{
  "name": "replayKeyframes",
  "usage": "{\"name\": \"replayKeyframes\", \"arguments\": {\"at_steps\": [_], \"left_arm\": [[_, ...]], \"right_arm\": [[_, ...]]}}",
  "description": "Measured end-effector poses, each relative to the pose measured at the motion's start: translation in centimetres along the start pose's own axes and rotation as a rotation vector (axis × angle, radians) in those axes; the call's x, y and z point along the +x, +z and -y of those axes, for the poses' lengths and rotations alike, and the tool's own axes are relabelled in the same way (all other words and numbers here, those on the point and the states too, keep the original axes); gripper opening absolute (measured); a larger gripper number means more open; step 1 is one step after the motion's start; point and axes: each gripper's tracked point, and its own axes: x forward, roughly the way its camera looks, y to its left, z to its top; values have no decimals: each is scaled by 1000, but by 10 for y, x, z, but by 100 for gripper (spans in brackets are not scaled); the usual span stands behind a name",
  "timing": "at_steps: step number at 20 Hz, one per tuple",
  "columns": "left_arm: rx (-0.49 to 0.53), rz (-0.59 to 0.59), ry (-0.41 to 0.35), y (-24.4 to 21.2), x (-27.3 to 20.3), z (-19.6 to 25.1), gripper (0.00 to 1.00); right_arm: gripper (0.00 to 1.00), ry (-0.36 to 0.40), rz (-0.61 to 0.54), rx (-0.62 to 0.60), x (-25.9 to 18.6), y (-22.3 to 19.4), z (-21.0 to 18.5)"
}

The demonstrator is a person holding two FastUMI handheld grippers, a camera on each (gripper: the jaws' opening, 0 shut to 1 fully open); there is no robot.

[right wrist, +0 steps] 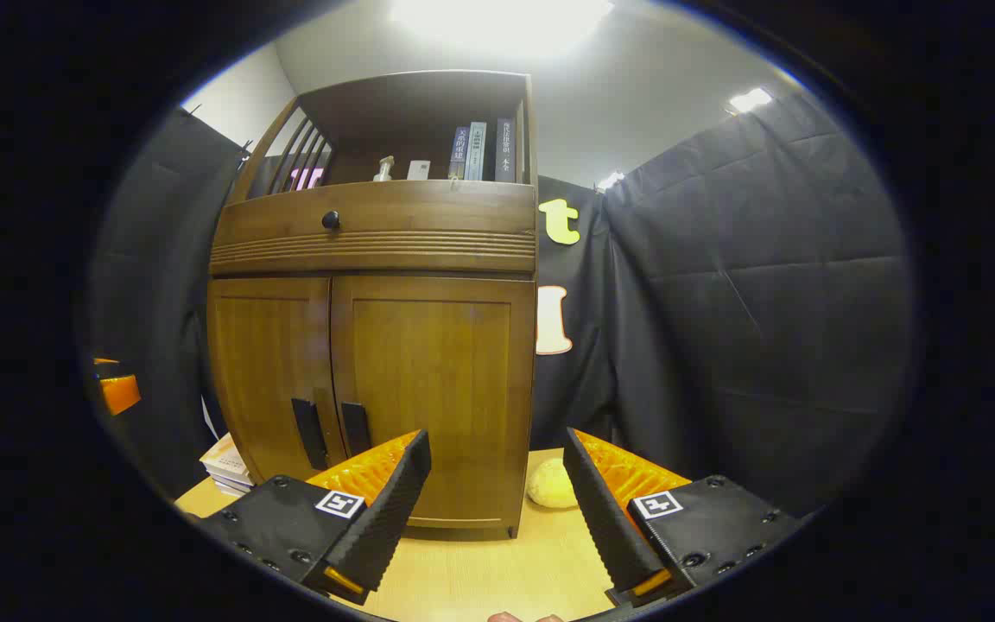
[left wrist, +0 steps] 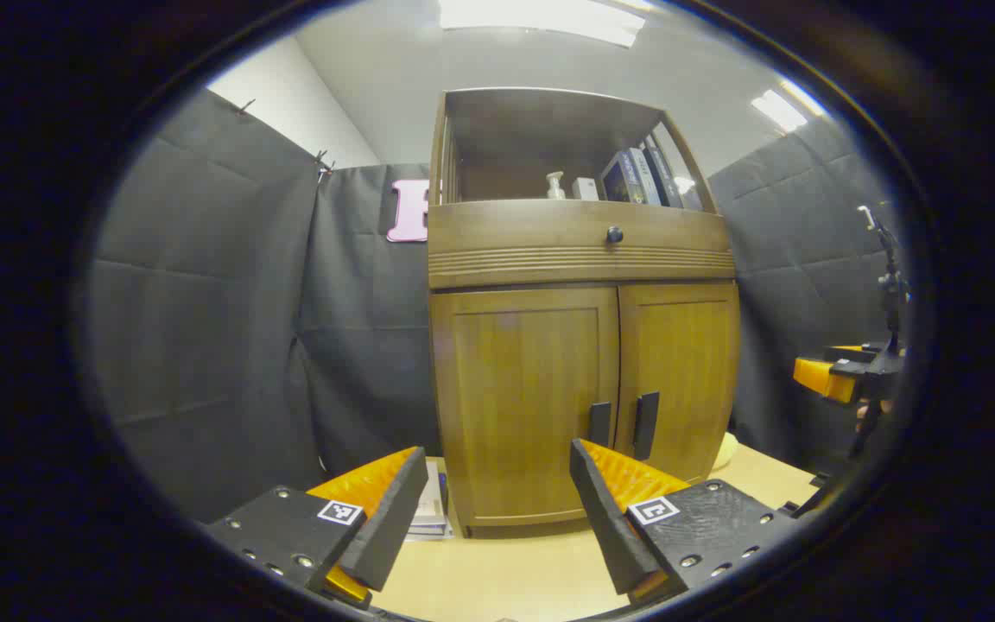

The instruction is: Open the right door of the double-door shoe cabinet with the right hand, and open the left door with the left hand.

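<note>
A wooden shoe cabinet [left wrist: 579, 259] stands on the table with both lower doors closed. In the left gripper view the left door [left wrist: 519, 389] and right door [left wrist: 679, 371] each carry a dark vertical handle, the left handle [left wrist: 599, 423] and the right handle [left wrist: 645, 425]. My left gripper [left wrist: 497, 497] is open, a short way in front of the left door, with nothing between its fingers. In the right gripper view the cabinet [right wrist: 377, 250] stands ahead, with the right door [right wrist: 433, 389] and its handle [right wrist: 355, 428]. My right gripper [right wrist: 497, 484] is open and empty, before the cabinet's right edge. The right gripper [left wrist: 843, 376] shows at the far right of the left gripper view.
Books [left wrist: 636, 177] and a small bottle [left wrist: 555, 185] stand in the cabinet's top shelf above a drawer with a round knob [left wrist: 614, 234]. A stack of books [right wrist: 225, 462] lies left of the cabinet, a pale round object [right wrist: 552, 484] right of it. Black cloth walls surround the wooden table [left wrist: 506, 570].
</note>
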Motion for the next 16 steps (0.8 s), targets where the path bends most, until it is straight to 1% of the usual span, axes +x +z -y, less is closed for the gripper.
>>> {"name": "replayKeyframes", "arguments": {"at_steps": [3, 6, 10, 11, 14, 16], "left_arm": [[-21, -11, -24, -12, -8, 15, 94], [-29, -14, -29, -16, -11, 12, 94], [-56, -28, -20, -26, -14, 4, 94], [-64, -32, -14, -28, -16, 3, 95], [-82, -45, 7, -35, -21, -6, 94], [-112, -55, 1, -40, -24, -7, 94]], "right_arm": [[96, -3, -13, 8, -7, -6, 1], [97, -6, -30, 15, -13, -13, 1], [96, -11, -49, 15, -20, -22, 1], [96, -17, -58, 12, -21, -25, 2], [96, -15, -95, 22, -23, -36, 2], [96, -15, -108, 23, -22, -39, 1]]}}
